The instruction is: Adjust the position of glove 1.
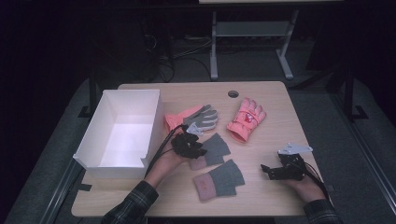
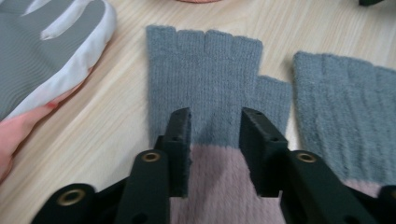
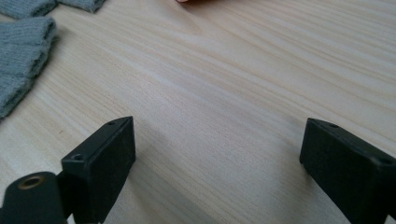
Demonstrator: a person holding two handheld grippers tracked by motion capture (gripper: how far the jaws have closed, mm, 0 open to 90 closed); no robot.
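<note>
The left gripper [image 2: 215, 140] hovered at the center of the high view with its jaws part open over a fingerless grey glove [image 2: 205, 88], straddling its pink cuff without pinching it. The right gripper [image 3: 219, 158] gaped wide over bare table [image 3: 233, 70] at lower right. The white box [image 1: 105, 161] at left held nothing, so all 4 gloves remained. The glove lay flat, knitted.

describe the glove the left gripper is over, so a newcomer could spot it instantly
Start at the white box on the table's left. Right of it lie two grey fingerless knit gloves with pink cuffs. It is the farther one, beside the box, under the left gripper; its twin lies nearer the person.
</note>
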